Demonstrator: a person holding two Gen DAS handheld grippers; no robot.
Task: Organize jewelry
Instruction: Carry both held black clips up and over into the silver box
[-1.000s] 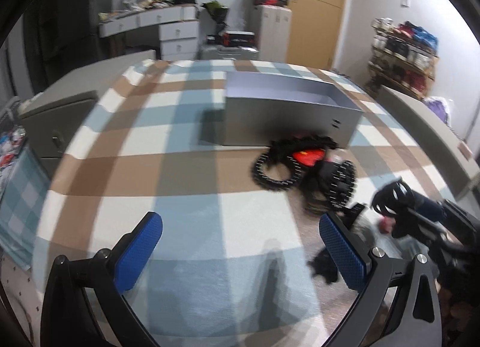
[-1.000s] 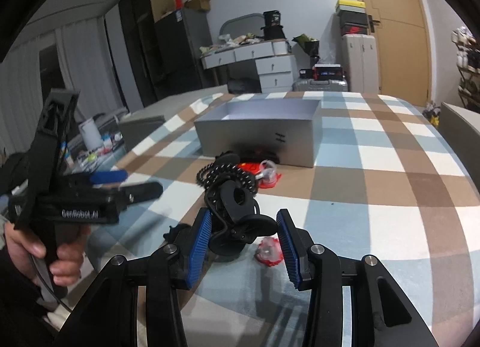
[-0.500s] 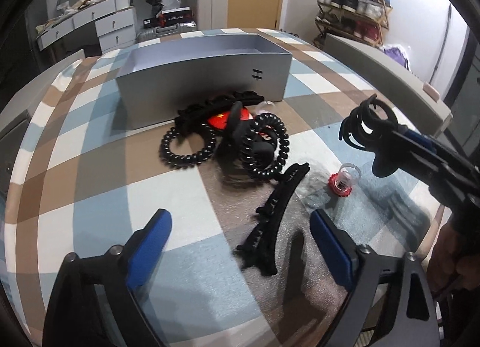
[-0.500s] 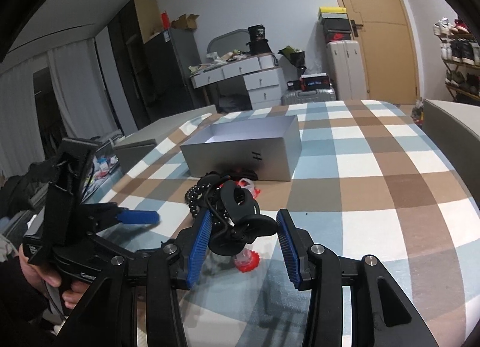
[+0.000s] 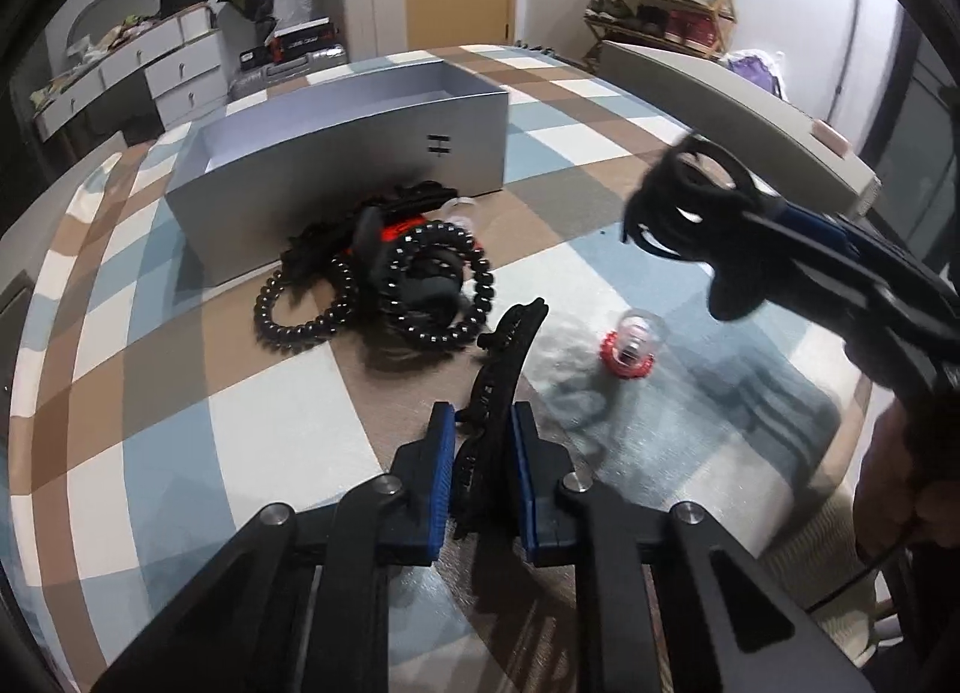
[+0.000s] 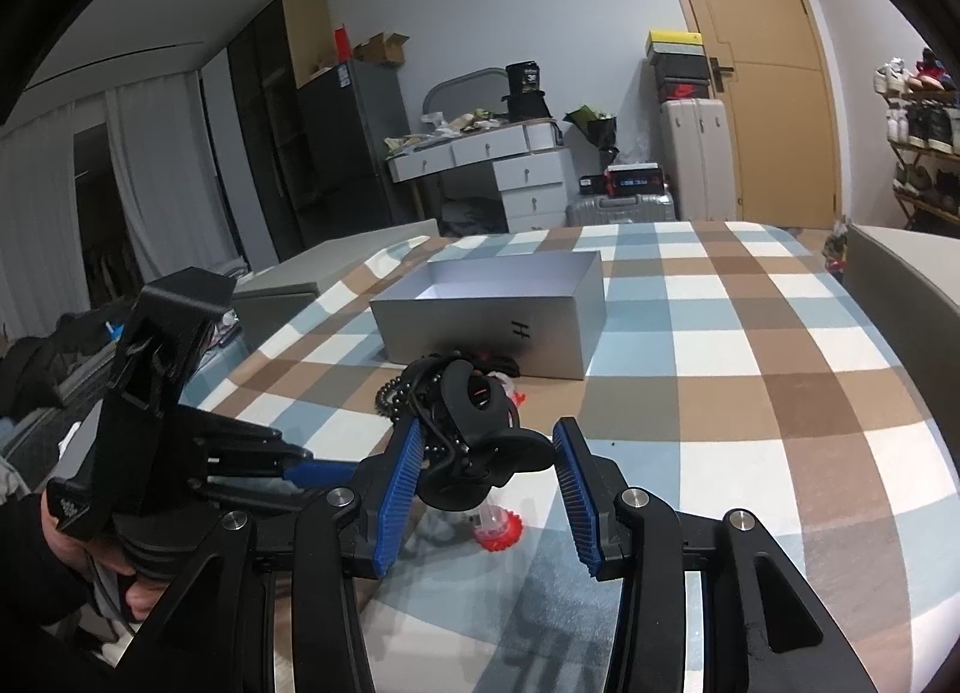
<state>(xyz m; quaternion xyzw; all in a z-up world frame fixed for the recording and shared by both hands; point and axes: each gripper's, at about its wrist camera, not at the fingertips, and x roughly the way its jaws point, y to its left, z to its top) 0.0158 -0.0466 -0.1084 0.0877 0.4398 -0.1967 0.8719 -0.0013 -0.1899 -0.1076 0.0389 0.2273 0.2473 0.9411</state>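
A long black hair clip lies on the plaid cloth, and its near end sits between the blue pads of my left gripper. The jaws are closing, and the pads press on the clip. My right gripper hangs above the cloth, shut on a black claw clip. In the left wrist view that right gripper comes in from the right. A pile of black spiral hair ties lies in front of the open silver box, with something red among them.
A small clear capsule on a red toothed base stands on the cloth just right of the long clip. Grey cases flank the plaid surface. A person's hand holds the left gripper's handle. Drawers, suitcases and a shoe rack stand behind.
The left gripper swung from bare cloth over to the long black clip, and its wide-open jaws closed around the clip. The right gripper held still with the claw clip.
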